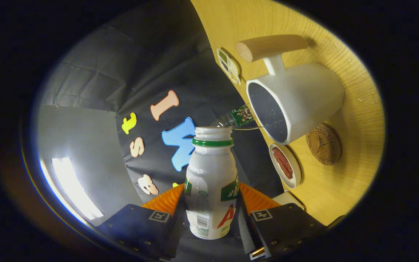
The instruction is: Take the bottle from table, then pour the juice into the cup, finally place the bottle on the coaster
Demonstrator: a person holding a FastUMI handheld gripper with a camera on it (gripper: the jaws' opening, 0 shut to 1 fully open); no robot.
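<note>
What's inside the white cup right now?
The cup interior looks dark and empty down the visible wall; its bottom is out of sight. The tongs grip the open bottle, mouth near the rim, no juice seen.

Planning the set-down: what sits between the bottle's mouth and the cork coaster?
In the gripper view, the white cup and a small dish lie between the bottle, gripped by the tongs, and the coaster.

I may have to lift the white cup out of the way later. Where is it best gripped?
Take the cup by its wooden handle: a straight cylinder that stands clear of the wall on a short stem. Come at its free end, fingers across it. The tool now grips the bottle, so it should probably be set down first.
</note>
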